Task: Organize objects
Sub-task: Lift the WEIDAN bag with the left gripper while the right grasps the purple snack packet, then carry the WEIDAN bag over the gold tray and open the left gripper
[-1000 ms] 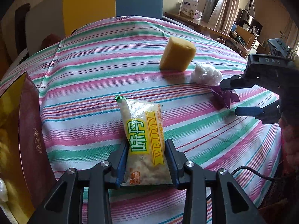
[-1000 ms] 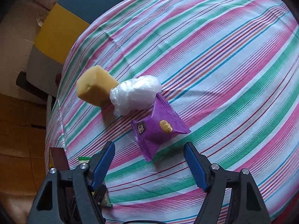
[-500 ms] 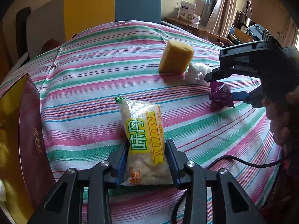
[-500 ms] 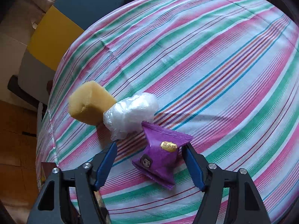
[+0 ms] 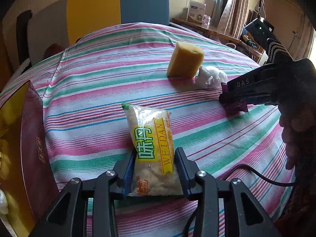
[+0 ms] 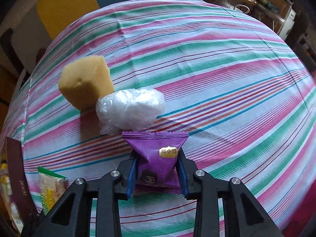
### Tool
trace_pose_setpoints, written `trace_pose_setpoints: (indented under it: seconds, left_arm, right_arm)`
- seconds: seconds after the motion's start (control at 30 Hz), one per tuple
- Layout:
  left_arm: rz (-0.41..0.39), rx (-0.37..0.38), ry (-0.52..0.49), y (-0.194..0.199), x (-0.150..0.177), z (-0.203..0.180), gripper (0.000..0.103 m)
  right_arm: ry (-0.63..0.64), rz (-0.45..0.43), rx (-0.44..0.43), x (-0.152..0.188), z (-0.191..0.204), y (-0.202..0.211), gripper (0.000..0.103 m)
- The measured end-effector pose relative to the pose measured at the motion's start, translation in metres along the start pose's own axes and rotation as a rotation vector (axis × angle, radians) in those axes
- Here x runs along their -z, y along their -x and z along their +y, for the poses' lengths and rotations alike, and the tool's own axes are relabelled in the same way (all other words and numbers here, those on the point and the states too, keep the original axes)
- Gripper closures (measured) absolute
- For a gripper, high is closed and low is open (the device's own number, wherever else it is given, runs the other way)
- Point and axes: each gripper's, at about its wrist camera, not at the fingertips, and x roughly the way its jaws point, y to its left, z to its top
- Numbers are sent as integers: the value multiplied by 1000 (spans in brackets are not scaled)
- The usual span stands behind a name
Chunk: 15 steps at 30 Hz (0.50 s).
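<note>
My left gripper is shut on a clear snack bag with a yellow and green label, which lies on the striped tablecloth. My right gripper is shut on a purple snack packet; it shows from the side in the left wrist view. A yellow sponge block and a crumpled clear plastic wrap sit just beyond the purple packet, touching each other. The snack bag's green end shows at the lower left of the right wrist view.
A dark red and gold box stands open at the table's left edge. A yellow and blue chair back is behind the table. A black cable trails over the right side. Shelves and a white carton stand by the window.
My right gripper has moved forward onto the purple packet and shut on it. My left gripper still holds the snack bag in the same place.
</note>
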Motion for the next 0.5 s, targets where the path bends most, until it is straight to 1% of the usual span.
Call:
trace_pose_setpoints:
  seconds: [0.1, 0.2, 0.27, 0.4, 0.5]
  left_arm:
    - [9, -8, -5, 2, 0, -2, 65]
    - [22, 13, 16, 12, 2, -1, 66]
    - [-1, 25, 13, 26, 2, -3, 66]
    - [-54, 39, -4, 61, 4, -6, 66]
    - [-87, 40, -10, 85, 5, -4, 66]
  right_arm:
    - [35, -8, 18, 6, 3, 4, 67]
    - [99, -18, 46, 5, 13, 2, 67]
    - [147, -29, 73, 10, 17, 5, 67]
    - [151, -33, 74, 8, 18, 4, 67]
    - [170, -39, 84, 13, 16, 9, 67]
